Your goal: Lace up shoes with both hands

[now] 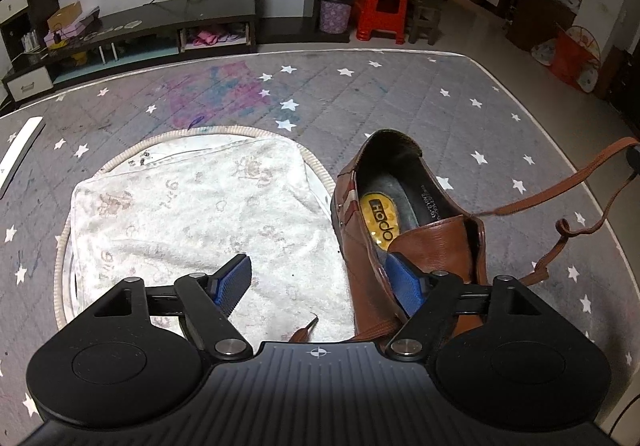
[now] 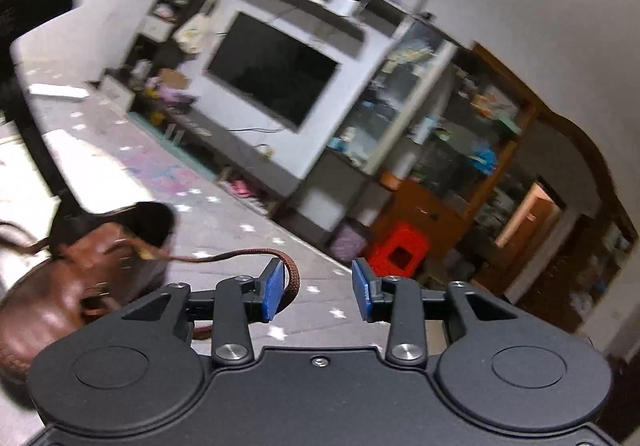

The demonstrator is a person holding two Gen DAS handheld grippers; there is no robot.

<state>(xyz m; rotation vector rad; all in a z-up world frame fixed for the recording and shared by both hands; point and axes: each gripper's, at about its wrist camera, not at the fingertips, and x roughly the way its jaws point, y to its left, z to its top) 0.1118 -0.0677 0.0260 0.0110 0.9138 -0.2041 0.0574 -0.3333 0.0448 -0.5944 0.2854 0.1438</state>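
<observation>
Your left gripper (image 1: 324, 284) hung low over the grey quilted mat with white stars (image 1: 400, 93), its jaws spread wide and holding nothing. Its blue ribbed left pad (image 1: 234, 284) sat above the rumpled white towel (image 1: 208, 205) lying on a round rope-edged tray (image 1: 316, 161), while the right pad (image 1: 404, 282) was tucked against the inner side of the brown leather shoe (image 1: 432, 250), just beside its tongue — whether it pressed the leather, you could not tell from that view. The shoe stood on the mat touching the towel's right edge, heel away from you, its yellow insole label (image 1: 380, 217) showing in the opening. The brown woven lace (image 1: 560, 193) ran from the shoe's upper out toward the right edge of the left wrist view, with a second strand curling on the mat nearby and another end lying on the towel near the gripper body. In the blurred, tilted right wrist view, your right gripper (image 2: 318, 292) was raised above the mat with its jaws apart; the lace (image 2: 294, 278) looped over the left pad (image 2: 274, 294) and trailed back to the shoe (image 2: 80, 278) at the lower left — draped there, not pinched between the two pads. A red plastic stool (image 1: 382, 3) stood on the floor beyond the mat.
</observation>
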